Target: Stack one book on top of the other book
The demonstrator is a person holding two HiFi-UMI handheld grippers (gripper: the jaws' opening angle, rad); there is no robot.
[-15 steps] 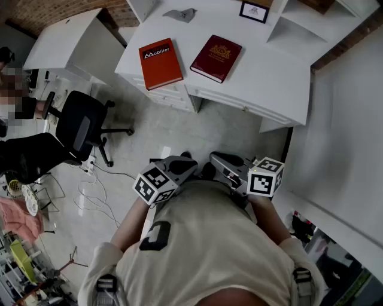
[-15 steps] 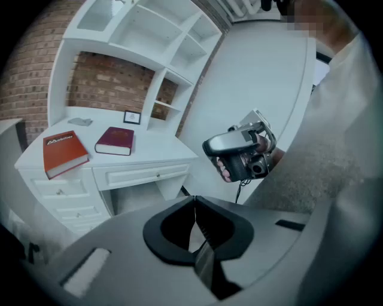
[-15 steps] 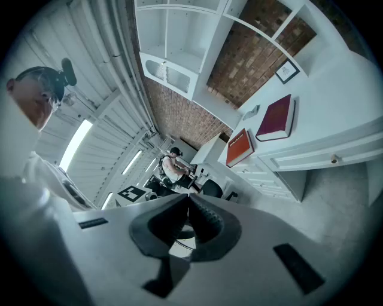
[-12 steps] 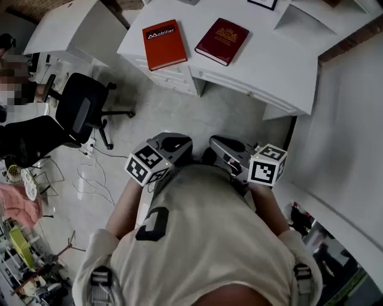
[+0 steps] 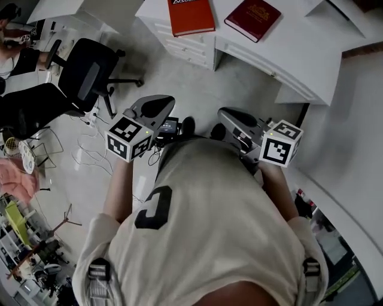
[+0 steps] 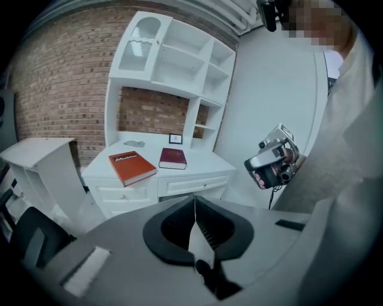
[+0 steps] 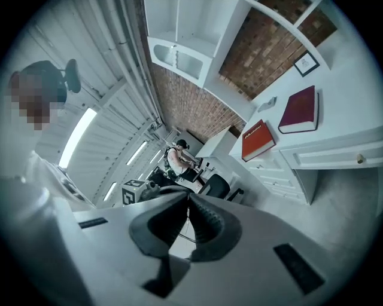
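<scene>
White desk point(image 5: 287, 54), top of frame: orange book point(image 5: 190, 15) and maroon book point(image 5: 252, 19) lie apart, unstacked; left gripper point(image 6: 194, 206) and right gripper point(image 7: 187, 200) closed, empty.

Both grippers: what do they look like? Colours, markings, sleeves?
Left gripper and right gripper match: grey moulded shells with black ribbed pads. Each carries a white cube with black square markers. The person wears a cream short-sleeved shirt.

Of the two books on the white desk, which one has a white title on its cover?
The orange book, lying left of the dark red book; the dark red cover shows no white lettering.
</scene>
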